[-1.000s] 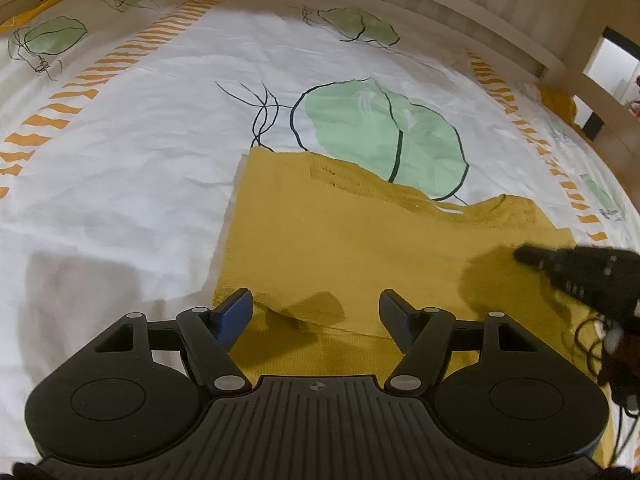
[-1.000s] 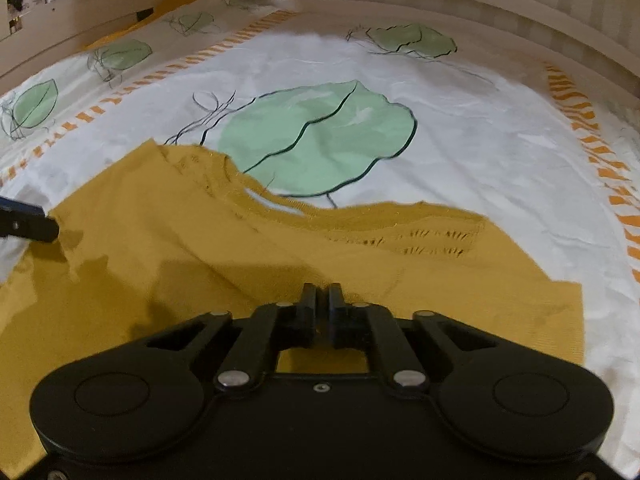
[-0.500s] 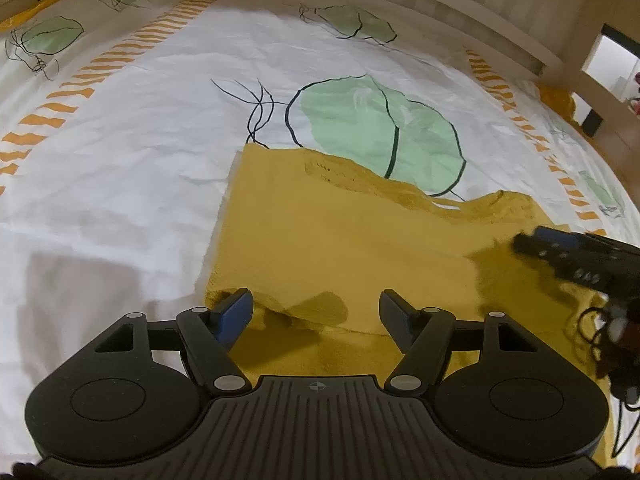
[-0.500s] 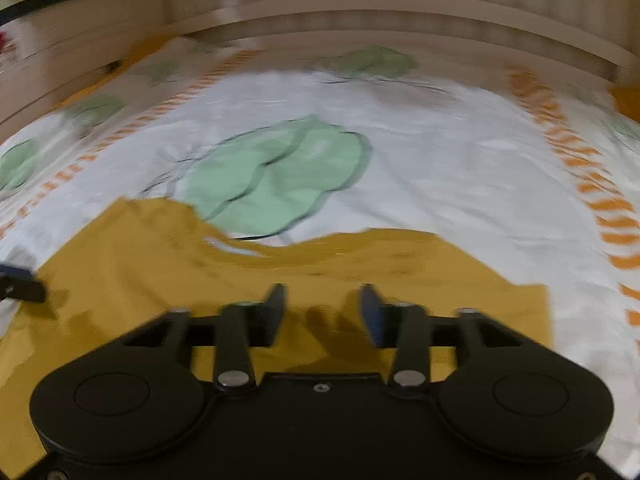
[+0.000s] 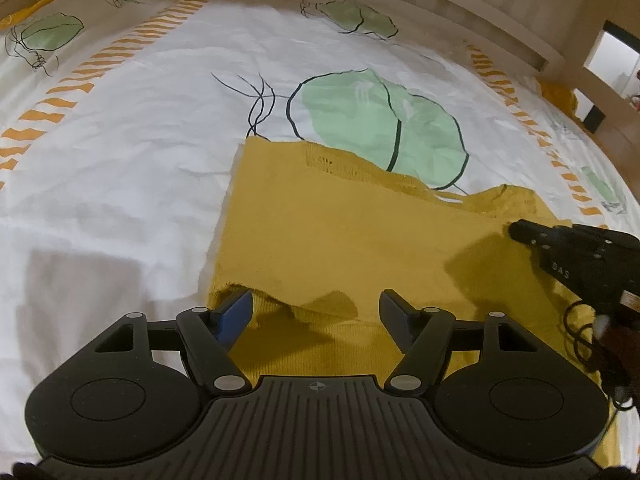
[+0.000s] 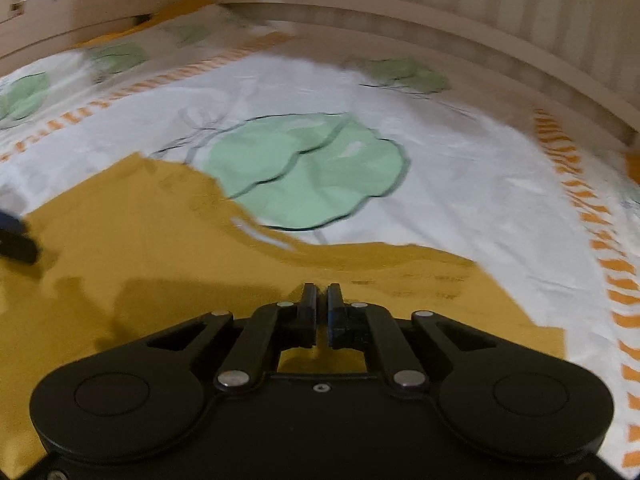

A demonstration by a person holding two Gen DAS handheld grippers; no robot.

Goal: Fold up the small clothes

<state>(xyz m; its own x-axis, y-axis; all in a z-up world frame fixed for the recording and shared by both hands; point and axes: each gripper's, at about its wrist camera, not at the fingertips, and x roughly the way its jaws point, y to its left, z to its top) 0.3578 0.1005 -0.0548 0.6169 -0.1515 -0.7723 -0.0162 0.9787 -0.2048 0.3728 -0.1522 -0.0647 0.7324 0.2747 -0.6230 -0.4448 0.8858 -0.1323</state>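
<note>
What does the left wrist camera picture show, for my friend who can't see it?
A mustard-yellow knitted top lies flat on a white bedsheet printed with green leaves and orange stripes. The left gripper is open at the bottom, over the top's near hem. The right gripper reaches in from the right, above the fabric.

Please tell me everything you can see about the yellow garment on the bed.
The yellow garment is a mustard knit lying mostly flat on the white leaf-print bedsheet. Its far edge has openwork holes; the near edge is folded over, with a ribbed layer beneath. The left gripper stands open over that near fold. The right gripper is shut above it; any pinch is unclear.
</note>
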